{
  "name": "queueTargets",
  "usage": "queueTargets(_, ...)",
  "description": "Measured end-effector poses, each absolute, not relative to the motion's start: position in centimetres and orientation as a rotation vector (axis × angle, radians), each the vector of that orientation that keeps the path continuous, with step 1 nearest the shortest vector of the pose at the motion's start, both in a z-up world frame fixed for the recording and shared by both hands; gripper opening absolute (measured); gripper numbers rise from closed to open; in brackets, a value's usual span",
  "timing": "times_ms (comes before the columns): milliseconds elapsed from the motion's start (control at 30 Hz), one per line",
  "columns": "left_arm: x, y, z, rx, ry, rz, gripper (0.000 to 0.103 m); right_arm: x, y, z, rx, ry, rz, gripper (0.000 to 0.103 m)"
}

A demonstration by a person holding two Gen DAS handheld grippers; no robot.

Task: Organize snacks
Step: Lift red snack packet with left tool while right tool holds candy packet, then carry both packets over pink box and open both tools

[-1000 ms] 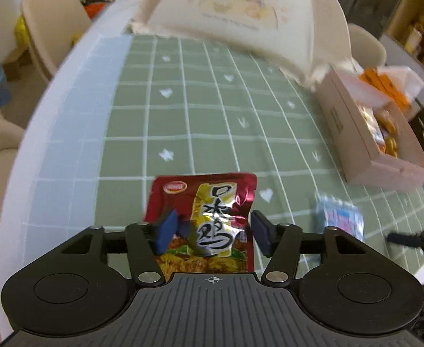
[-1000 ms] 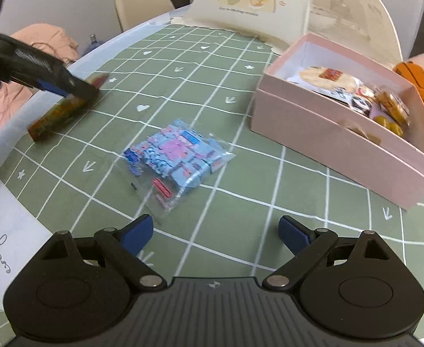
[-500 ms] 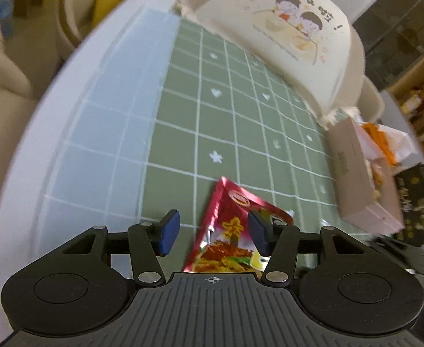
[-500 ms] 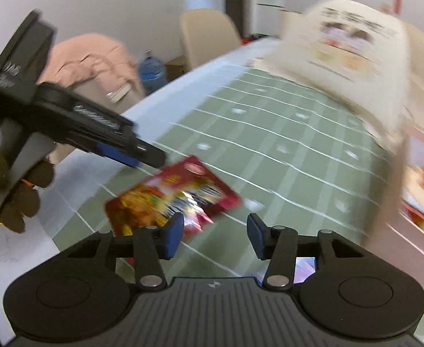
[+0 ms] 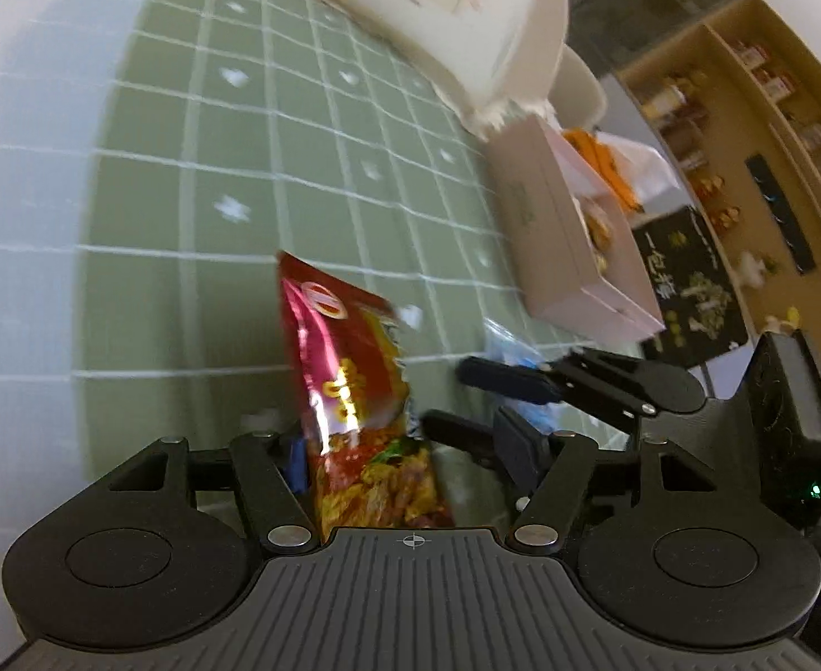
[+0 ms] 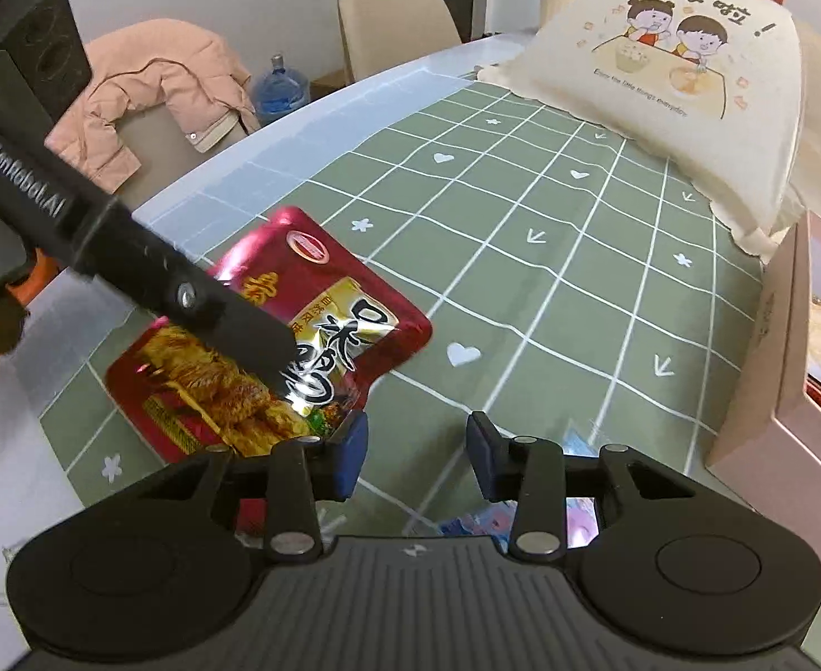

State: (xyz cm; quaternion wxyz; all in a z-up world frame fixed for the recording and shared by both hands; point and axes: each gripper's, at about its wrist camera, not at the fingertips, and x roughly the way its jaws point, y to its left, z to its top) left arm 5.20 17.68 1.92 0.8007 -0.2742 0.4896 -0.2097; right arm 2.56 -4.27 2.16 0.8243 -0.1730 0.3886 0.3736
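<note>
A red foil snack packet (image 5: 354, 391) stands on edge between the fingers of my left gripper (image 5: 405, 458), tilted above the green checked tablecloth. In the right wrist view the same packet (image 6: 321, 330) is lifted, with the left gripper's finger across it. My right gripper (image 6: 416, 447) is open, its left pad right beside the packet's lower edge. The right gripper also shows in the left wrist view (image 5: 466, 402), just right of the packet. A blue and pink snack bag (image 6: 489, 520) lies under my right gripper.
A pink open box (image 6: 774, 369) holding several snacks sits at the right; it also shows in the left wrist view (image 5: 561, 229). A cream food cover (image 6: 679, 67) stands at the table's far side. Chairs, a pink jacket (image 6: 153, 106) and a water bottle stand beyond the table's edge.
My left gripper has lifted and turned the red packet on edge. My right gripper has swung left from the blue bag to the packet and narrowed its opening.
</note>
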Motion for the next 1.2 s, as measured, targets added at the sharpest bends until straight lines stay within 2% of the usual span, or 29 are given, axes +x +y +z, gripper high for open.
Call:
queueTargets(33,5.4,17.1,1.7,-0.593,1.038,-0.448,0.067,2.5,-4.4,2.1,-0.367,0.82,0.794,0.039)
queueTargets(67,5.6,16.9,1.5,-0.606,1.024,-0.436,0.061,2.4,-4.6,2.1,-0.366,0.817,0.793,0.039)
queueTargets(100,5.8,16.7,1.4,-0.616,1.019,-0.414,0.047,2.2,-4.8,2.2,-0.368,0.819,0.791,0.039)
queueTargets(167,5.9,16.5,1.4,-0.611,1.015,-0.368,0.028,1.7,-5.7,2.8,-0.357,0.812,0.802,0.039)
queueTargets(200,5.7,16.4,1.5,-0.613,1.011,-0.362,0.027,1.4,-6.3,3.3,-0.342,0.8,0.807,0.041)
queueTargets(267,5.1,16.0,1.7,-0.606,1.014,-0.335,0.027,0.7,-8.0,4.3,-0.324,0.765,0.808,0.057)
queueTargets(300,4.8,15.6,1.8,-0.608,1.011,-0.32,0.027,0.3,-8.9,4.5,-0.317,0.744,0.794,0.07)
queueTargets(333,4.7,15.2,1.9,-0.609,1.004,-0.304,0.026,0.1,-9.8,4.6,-0.311,0.727,0.766,0.074)
queueTargets(567,2.3,13.7,3.3,-0.67,0.943,-0.266,0.024,2.5,-12.2,2.2,-0.161,0.907,0.591,0.074)
queueTargets(833,-0.2,14.3,5.0,-0.637,0.928,-0.186,0.024,4.8,-9.8,2.3,-0.023,0.926,0.523,0.08)
queueTargets(967,-0.7,13.6,5.5,-0.612,0.944,-0.193,0.024,5.2,-8.3,1.8,-0.161,0.903,0.513,0.08)
queueTargets(1000,-0.8,13.4,5.5,-0.605,0.952,-0.2,0.024,5.0,-8.2,1.7,-0.215,0.895,0.537,0.078)
queueTargets(1033,-0.8,13.0,5.5,-0.599,0.961,-0.211,0.024,4.7,-8.5,1.7,-0.253,0.884,0.56,0.068)
queueTargets(1100,-0.8,12.1,5.5,-0.597,0.977,-0.239,0.024,3.7,-9.9,2.2,-0.285,0.876,0.599,0.059)
queueTargets(1200,-0.8,10.0,5.8,-0.606,0.994,-0.316,0.024,2.3,-13.9,3.3,-0.275,0.896,0.605,0.059)
